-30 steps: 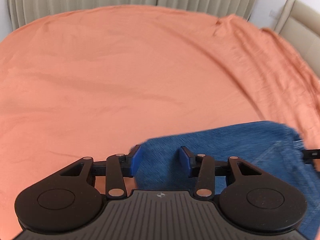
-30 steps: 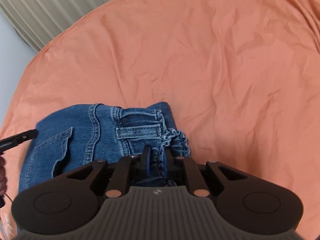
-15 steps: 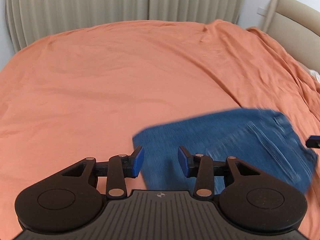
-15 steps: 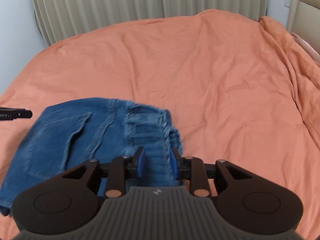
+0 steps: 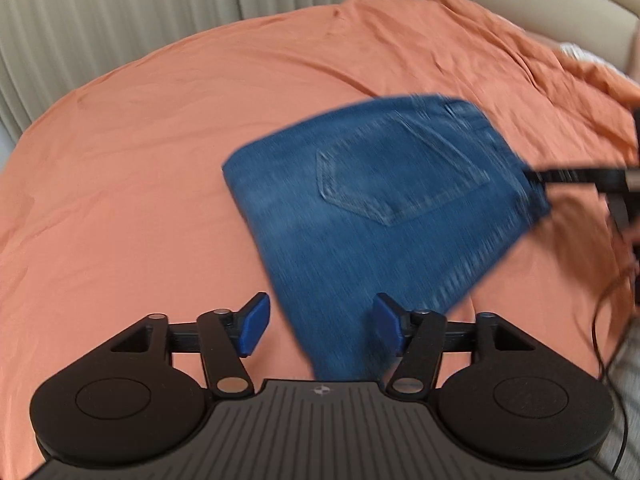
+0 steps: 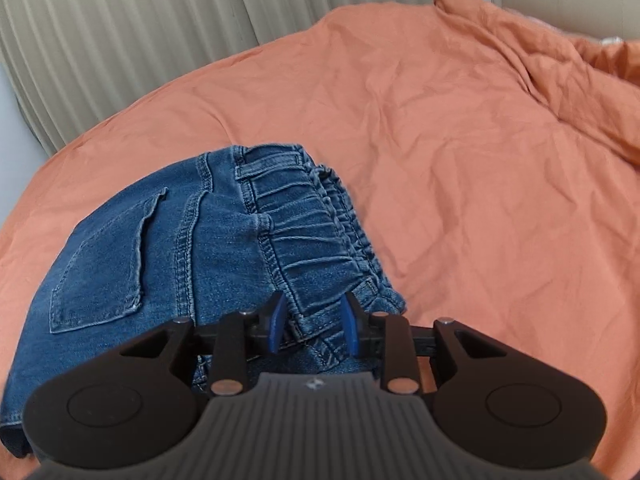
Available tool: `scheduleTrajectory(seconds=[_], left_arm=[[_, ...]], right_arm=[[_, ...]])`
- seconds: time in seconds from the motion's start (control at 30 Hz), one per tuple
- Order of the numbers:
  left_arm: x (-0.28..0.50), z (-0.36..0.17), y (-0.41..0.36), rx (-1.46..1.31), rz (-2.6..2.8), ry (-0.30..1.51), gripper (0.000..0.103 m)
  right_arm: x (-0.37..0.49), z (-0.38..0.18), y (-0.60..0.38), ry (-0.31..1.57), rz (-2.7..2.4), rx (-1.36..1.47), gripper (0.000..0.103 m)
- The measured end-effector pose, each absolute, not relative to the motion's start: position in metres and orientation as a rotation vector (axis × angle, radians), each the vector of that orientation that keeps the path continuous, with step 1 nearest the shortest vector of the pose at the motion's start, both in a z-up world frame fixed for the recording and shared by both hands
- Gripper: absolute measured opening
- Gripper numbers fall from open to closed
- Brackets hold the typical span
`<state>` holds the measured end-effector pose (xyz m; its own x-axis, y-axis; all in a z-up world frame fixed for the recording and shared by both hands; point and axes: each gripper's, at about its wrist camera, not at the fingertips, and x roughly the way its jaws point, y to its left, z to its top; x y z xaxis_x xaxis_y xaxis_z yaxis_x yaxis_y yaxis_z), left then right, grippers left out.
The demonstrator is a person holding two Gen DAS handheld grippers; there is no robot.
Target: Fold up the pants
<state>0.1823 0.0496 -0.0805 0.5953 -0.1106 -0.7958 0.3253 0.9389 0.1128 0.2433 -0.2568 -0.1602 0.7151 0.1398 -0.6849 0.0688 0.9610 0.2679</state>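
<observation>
Lying folded, pants (image 6: pixel 168 264) reach between right gripper (image 6: pixel 312 322) fingers.

Each view looks forward along its own claw, down across the orange bed toward the curtains (image 5: pixel 120 32). The left claw (image 5: pixel 320 330) sits back from the jeans (image 5: pixel 380 200); the right claw (image 6: pixel 312 322) is close over their waistband. Both views share the jeans, bedspread (image 6: pixel 480 180) and curtains.
</observation>
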Motion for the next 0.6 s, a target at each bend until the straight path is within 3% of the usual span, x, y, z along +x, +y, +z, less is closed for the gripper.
scheduleTrajectory(seconds=[0.2, 0.23, 0.3, 0.4, 0.5, 0.6], left_arm=[[0.152, -0.109, 0.025, 0.417, -0.216, 0.876, 0.075], [0.151, -0.115, 0.021, 0.454, -0.200, 0.866, 0.072], [0.153, -0.122, 0.021, 0.478, -0.178, 0.860, 0.046], [0.153, -0.117, 0.021, 0.494, -0.210, 0.871, 0.023], [0.140, -0.118, -0.001, 0.793, -0.228, 0.807, 0.020], [0.137, -0.130, -0.005, 0.907, -0.253, 0.834, 0.020]], right_arm=[[0.236, -0.160, -0.258, 0.732, 0.052, 0.296, 0.026], [0.235, -0.160, -0.258, 0.724, 0.051, 0.300, 0.026], [0.233, -0.162, -0.259, 0.715, 0.051, 0.300, 0.026], [0.231, -0.162, -0.258, 0.708, 0.054, 0.293, 0.026], [0.230, -0.162, -0.259, 0.704, 0.060, 0.290, 0.026], [0.230, -0.162, -0.261, 0.704, 0.065, 0.296, 0.026]])
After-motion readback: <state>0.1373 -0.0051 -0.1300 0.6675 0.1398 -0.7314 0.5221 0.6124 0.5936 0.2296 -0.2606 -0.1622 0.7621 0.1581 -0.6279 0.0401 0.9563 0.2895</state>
